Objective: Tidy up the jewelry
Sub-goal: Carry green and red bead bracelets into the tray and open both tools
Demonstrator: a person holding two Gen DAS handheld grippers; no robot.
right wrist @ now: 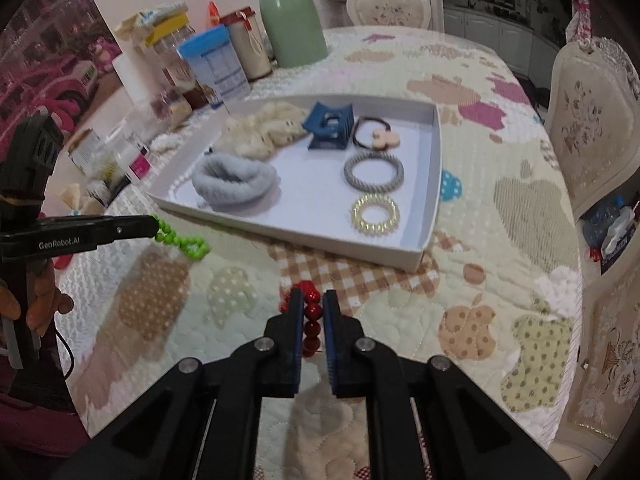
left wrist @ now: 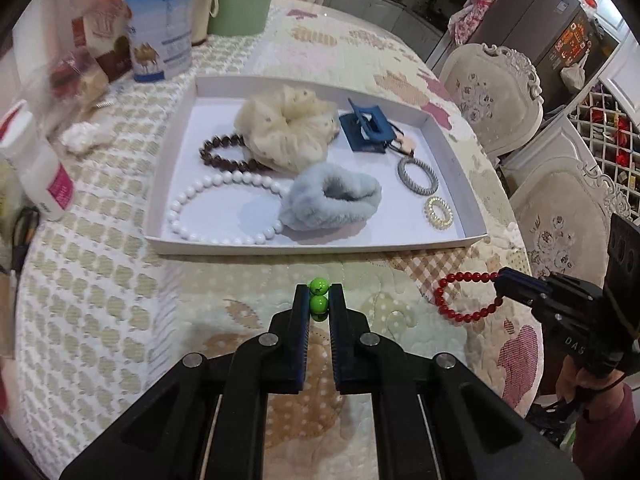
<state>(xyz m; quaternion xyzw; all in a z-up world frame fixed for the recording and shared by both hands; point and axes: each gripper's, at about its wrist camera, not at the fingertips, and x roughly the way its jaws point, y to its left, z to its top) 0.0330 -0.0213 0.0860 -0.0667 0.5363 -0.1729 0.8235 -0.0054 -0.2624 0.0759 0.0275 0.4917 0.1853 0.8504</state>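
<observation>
My left gripper (left wrist: 319,294) is shut on a green bead bracelet (left wrist: 319,304), held above the quilted tablecloth in front of the white tray (left wrist: 320,245). In the right wrist view the green bracelet (right wrist: 182,240) hangs from the left gripper (right wrist: 154,226). My right gripper (right wrist: 312,300) is shut on a red bead bracelet (right wrist: 311,320); in the left wrist view the red bracelet (left wrist: 460,296) dangles from the right gripper (left wrist: 500,280), to the right of the tray's near corner. The tray holds a white pearl necklace (left wrist: 208,208), brown bead bracelet (left wrist: 224,156), scrunchies, a blue claw clip (left wrist: 366,128) and coil hair ties.
Jars, a blue-lidded tin (left wrist: 158,28), a green vase (right wrist: 292,16) and bottles crowd the table's far left. Ornate chairs (left wrist: 496,96) stand along the right side. Open tablecloth lies between the tray and both grippers.
</observation>
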